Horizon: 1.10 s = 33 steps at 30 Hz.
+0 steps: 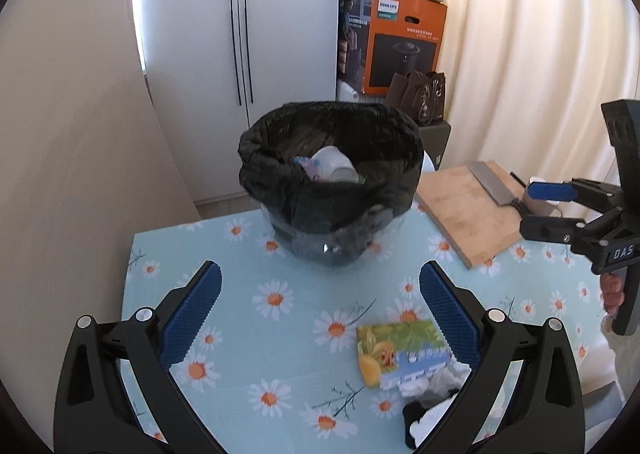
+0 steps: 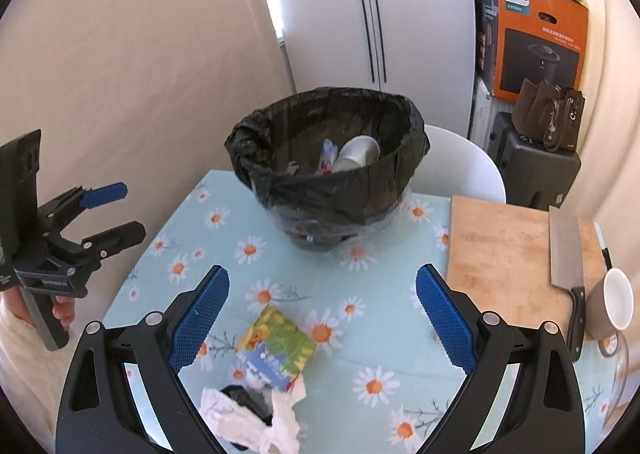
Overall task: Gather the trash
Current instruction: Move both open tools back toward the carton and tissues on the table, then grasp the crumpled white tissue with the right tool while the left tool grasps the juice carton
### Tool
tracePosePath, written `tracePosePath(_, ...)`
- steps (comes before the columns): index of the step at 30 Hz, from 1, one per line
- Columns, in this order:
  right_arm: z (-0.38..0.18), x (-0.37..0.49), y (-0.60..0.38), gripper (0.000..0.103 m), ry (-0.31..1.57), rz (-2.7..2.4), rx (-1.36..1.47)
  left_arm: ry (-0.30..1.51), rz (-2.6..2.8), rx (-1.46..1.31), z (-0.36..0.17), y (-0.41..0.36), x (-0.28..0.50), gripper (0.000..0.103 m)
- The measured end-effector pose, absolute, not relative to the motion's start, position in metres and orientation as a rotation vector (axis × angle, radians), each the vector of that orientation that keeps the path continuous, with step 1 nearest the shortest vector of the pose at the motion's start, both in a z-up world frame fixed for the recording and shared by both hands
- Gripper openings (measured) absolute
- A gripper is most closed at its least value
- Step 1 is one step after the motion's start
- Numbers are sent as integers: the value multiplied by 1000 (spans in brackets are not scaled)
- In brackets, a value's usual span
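A trash bin point(image 1: 332, 178) lined with a black bag stands on the daisy-print table; a white cup point(image 1: 334, 166) and wrappers lie inside it. It also shows in the right wrist view point(image 2: 328, 170). A colourful tissue packet point(image 1: 400, 350) lies on the table in front of the bin, with crumpled white tissue point(image 1: 436, 390) and something black beside it. The same packet point(image 2: 278, 344) and tissue point(image 2: 256, 418) show in the right wrist view. My left gripper point(image 1: 320, 314) is open and empty above the table. My right gripper point(image 2: 322, 318) is open and empty above the packet.
A wooden cutting board point(image 2: 508, 254) with a cleaver point(image 2: 566, 250) lies at the right. A mug point(image 2: 614, 304) stands beside it. A white chair point(image 2: 460, 162), an orange box point(image 2: 536, 42) and a brown bag point(image 2: 552, 118) are behind the table.
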State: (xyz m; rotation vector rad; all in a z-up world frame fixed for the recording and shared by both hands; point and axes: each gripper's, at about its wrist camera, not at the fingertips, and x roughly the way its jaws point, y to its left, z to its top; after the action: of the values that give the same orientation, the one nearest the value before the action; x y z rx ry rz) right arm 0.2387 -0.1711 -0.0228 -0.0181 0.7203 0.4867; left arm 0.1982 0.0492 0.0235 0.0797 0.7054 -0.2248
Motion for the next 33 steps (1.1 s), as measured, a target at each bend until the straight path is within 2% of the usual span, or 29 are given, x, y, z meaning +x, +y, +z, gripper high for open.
tracePosePath(11, -49, 204, -172, 90, 778, 471, -32, 750, -224, 44, 0, 53, 169, 97)
tracePosePath(33, -158, 160, -170, 90, 1027, 529, 9, 886, -217, 68, -56, 38, 145, 97)
